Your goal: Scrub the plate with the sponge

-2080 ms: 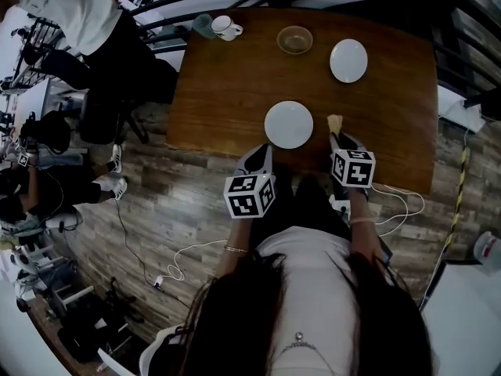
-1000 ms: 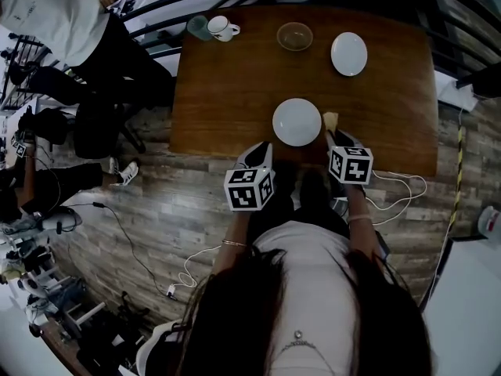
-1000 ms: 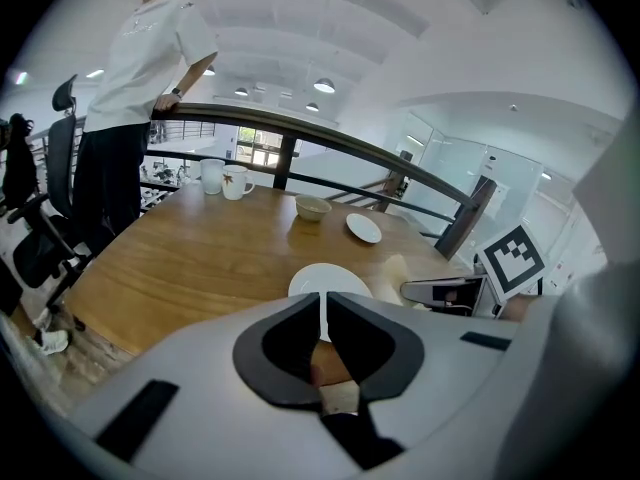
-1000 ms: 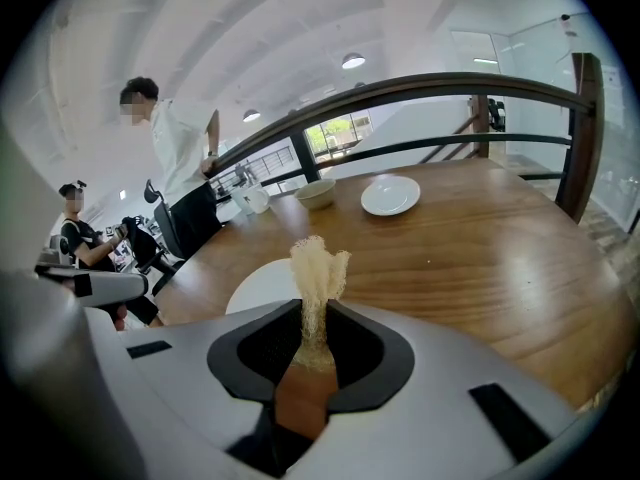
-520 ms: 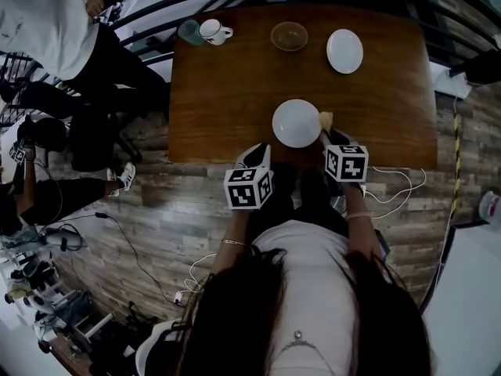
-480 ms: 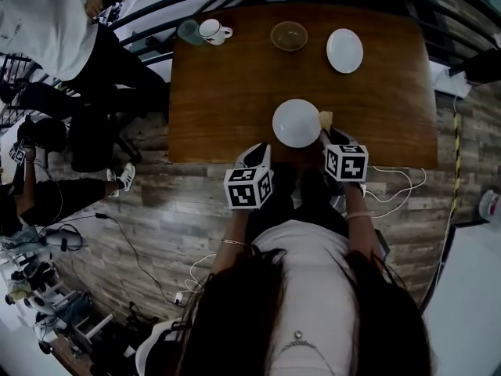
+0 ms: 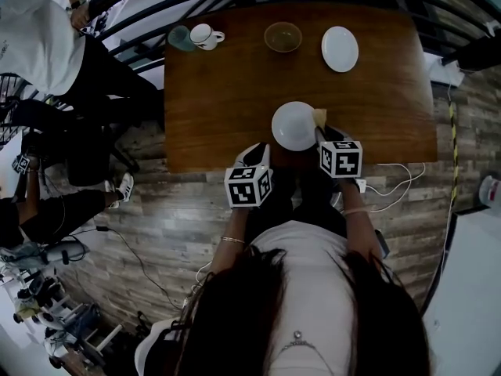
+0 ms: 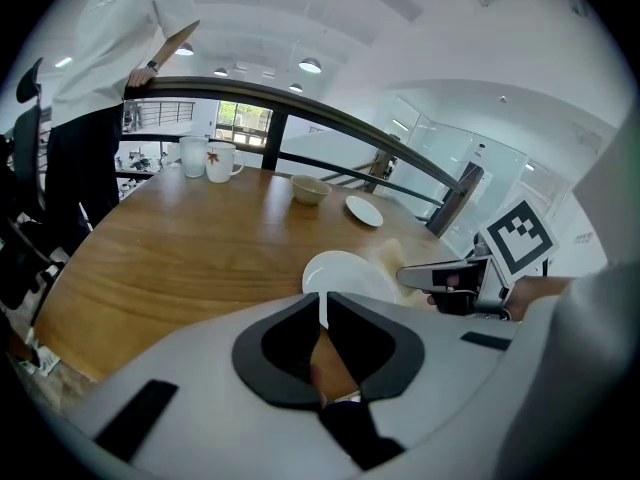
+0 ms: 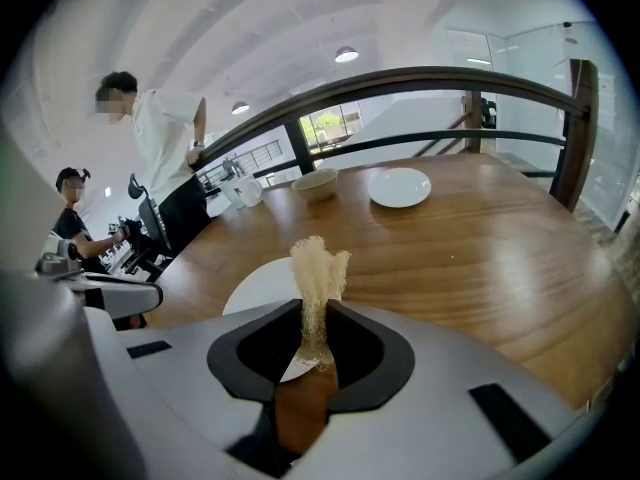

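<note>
A white plate [image 7: 293, 125] lies near the front edge of the wooden table [image 7: 227, 92]. My right gripper [image 7: 321, 131] is shut on a pale yellow sponge [image 7: 319, 117] [image 9: 318, 263]. The sponge stands upright out of the jaws at the plate's right rim, and I cannot tell whether it touches. In the right gripper view the plate [image 9: 262, 286] lies just past the sponge. My left gripper [image 7: 261, 150] hangs over the table's front edge, left of the plate and apart from it. Its jaws are shut, and only a sliver of plate [image 8: 345, 271] shows beyond them.
At the far side of the table stand a second white plate [image 7: 340, 48], a brown bowl [image 7: 282, 36], a white mug [image 7: 203, 35] and a teal cup [image 7: 179, 37]. A person in a white top [image 7: 39, 30] stands by the dark railing [image 7: 149, 30] at the left. Cables [image 7: 391, 190] lie on the floor.
The right gripper has carried the sponge left, from beside the plate to its right rim. The left gripper has sunk a little toward the table edge. Both jaws are unchanged.
</note>
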Demonstrator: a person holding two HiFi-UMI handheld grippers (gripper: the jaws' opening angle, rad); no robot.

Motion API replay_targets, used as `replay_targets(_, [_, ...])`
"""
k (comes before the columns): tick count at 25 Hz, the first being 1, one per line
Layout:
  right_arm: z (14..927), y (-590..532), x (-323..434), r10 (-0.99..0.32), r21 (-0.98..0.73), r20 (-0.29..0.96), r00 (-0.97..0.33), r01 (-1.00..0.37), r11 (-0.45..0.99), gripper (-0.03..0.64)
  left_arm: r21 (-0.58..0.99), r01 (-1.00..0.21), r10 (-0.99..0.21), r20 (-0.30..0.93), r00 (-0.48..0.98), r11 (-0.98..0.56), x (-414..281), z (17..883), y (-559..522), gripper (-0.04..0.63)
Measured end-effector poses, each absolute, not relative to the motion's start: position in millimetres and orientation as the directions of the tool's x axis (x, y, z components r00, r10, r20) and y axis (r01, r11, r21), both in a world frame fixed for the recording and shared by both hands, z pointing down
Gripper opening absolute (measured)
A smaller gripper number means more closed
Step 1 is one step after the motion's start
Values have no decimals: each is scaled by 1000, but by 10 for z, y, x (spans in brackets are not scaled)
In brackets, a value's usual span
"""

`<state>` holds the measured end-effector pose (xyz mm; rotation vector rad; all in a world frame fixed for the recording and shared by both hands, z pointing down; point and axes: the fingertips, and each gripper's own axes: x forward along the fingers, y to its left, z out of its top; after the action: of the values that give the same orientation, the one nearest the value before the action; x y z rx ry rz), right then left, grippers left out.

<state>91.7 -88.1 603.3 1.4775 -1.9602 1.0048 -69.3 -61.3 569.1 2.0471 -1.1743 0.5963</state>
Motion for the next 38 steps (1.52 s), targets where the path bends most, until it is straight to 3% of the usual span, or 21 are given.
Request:
replay_targets(22, [6194, -1152, 694, -535, -231, 790, -301, -953, 196, 92, 436, -841, -470, 697, 541, -320, -646, 5991, -801, 78])
replay_targets(38, [6350, -1253, 593, -450, -265, 828, -333, -941, 209, 92, 535, -795, -306, 735, 605, -287, -423, 6290, -778, 114])
